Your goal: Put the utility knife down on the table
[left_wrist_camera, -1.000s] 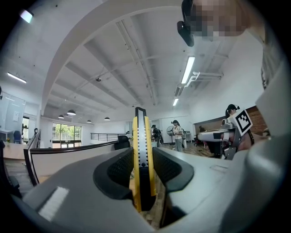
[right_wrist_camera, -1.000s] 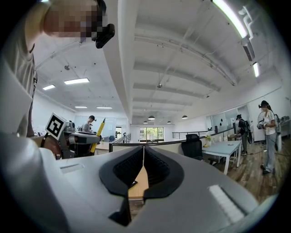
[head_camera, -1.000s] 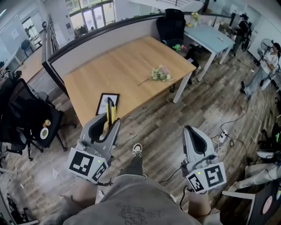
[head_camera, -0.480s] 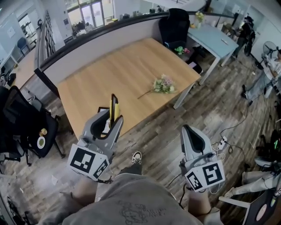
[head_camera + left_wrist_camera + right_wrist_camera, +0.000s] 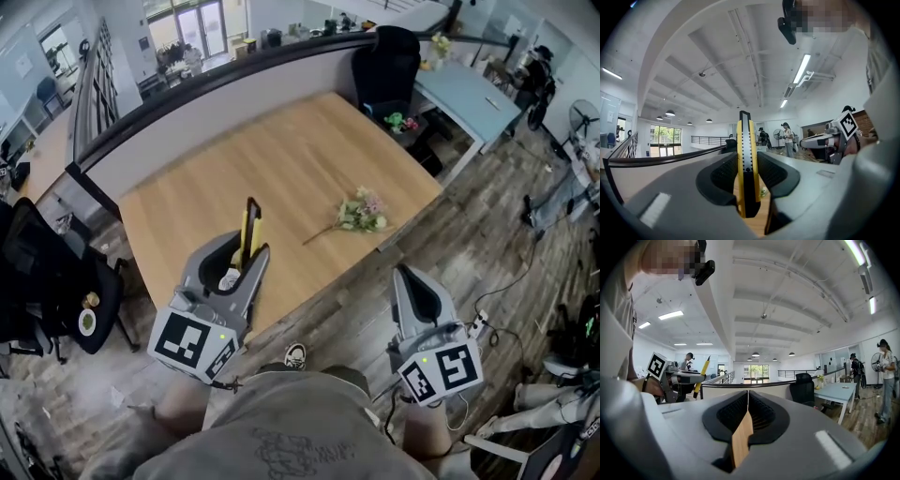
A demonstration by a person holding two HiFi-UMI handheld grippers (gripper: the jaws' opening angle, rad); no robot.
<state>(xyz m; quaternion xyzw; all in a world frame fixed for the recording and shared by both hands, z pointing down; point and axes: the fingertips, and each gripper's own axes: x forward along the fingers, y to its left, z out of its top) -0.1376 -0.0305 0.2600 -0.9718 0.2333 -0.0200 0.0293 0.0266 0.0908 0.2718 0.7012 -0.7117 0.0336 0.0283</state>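
Note:
In the head view my left gripper is shut on the utility knife, a yellow and black tool that stands upright between the jaws above the near edge of the wooden table. The left gripper view shows the utility knife clamped between both pads, its tip pointing up. My right gripper hangs over the floor to the right of the table, shut with nothing in it. In the right gripper view the jaws meet, and the knife shows off to the left.
A small bunch of flowers lies near the table's right front edge. A grey partition backs the table. Black office chairs stand at the left and behind. A light blue table and floor cables are to the right.
The table has come closer and lower in the head view. My left gripper, still holding the knife, now stands over the table's near edge; the right gripper stays shut over the floor.

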